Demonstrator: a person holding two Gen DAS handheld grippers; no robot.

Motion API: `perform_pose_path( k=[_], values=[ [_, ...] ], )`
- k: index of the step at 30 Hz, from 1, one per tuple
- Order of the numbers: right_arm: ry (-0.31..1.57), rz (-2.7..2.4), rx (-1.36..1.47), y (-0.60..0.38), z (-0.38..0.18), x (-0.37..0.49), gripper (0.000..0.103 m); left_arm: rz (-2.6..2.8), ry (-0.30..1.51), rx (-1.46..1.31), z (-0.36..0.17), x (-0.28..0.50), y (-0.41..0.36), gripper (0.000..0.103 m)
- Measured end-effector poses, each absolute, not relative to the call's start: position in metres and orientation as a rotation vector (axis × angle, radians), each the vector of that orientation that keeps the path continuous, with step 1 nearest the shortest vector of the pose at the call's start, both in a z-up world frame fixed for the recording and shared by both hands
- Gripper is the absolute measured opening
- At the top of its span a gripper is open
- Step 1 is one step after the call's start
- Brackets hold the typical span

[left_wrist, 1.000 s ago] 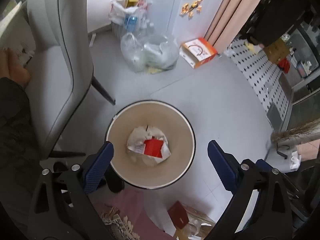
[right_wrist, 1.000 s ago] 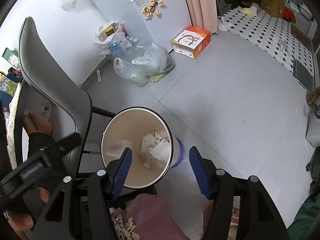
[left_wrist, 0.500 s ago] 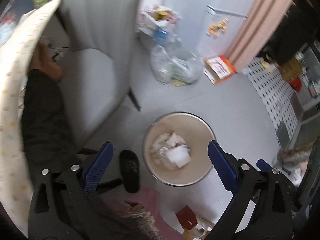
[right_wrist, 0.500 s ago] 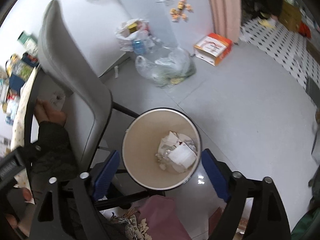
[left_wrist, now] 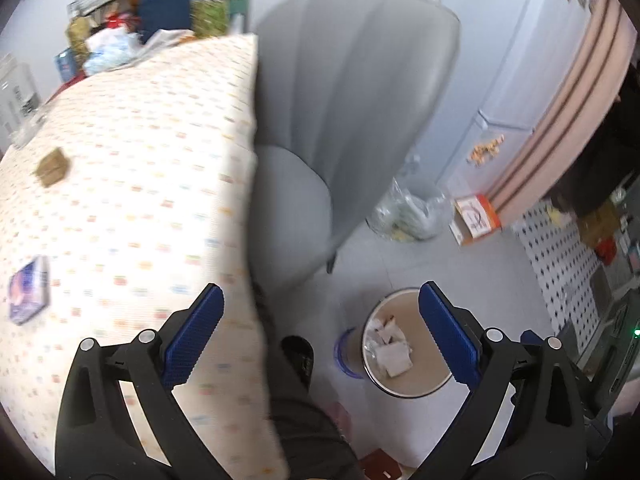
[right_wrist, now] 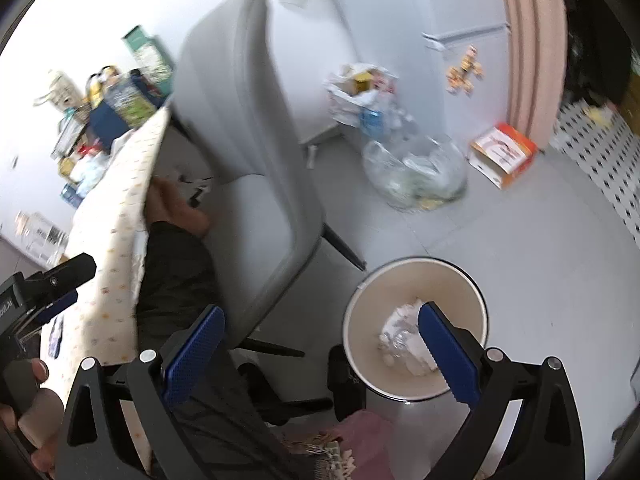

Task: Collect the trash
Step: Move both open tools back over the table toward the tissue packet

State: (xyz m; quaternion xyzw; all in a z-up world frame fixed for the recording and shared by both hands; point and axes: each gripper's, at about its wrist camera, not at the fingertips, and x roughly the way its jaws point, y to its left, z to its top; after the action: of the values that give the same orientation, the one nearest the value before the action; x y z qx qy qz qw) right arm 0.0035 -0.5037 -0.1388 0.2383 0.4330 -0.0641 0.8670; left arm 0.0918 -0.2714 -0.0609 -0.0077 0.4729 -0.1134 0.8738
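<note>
The grey chair stands close against the desk edge, leaving only a narrow gap. The trash bin mouth is unobstructed from above, and bare floor lies beyond it. Clutter crowds the desk's far end.

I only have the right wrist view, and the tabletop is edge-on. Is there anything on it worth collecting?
Observer: Yes. The left wrist view shows a small brown lump lying on the patterned tablecloth. It may be trash, though it is blurred.
Operator: Anything else there?
Observer: A flat blue and white packet lies nearer the camera, apart from the lump.
Operator: Is the other gripper free?
Observer: The left hand-held gripper stands wide open with nothing between its pads.
</note>
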Motion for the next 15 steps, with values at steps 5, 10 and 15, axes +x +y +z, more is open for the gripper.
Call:
perform_pose_path(
  k=[5,10,15],
  values=[
    [0.88,-0.057,0.443,-0.467,-0.116,0.019,0.095,-0.171,0.947,-0.092,-0.042,0.093,-0.218,0.097],
    [0.87,0.027,0.386,-0.427,-0.098,0.037,0.095,-0.064,0.896,-0.146,-0.029,0.089,-0.161,0.097],
    [0.883,0.098,0.351,-0.39,-0.092,0.052,0.095,0.019,0.899,-0.196,-0.033,0.088,-0.111,0.097]
  ],
)
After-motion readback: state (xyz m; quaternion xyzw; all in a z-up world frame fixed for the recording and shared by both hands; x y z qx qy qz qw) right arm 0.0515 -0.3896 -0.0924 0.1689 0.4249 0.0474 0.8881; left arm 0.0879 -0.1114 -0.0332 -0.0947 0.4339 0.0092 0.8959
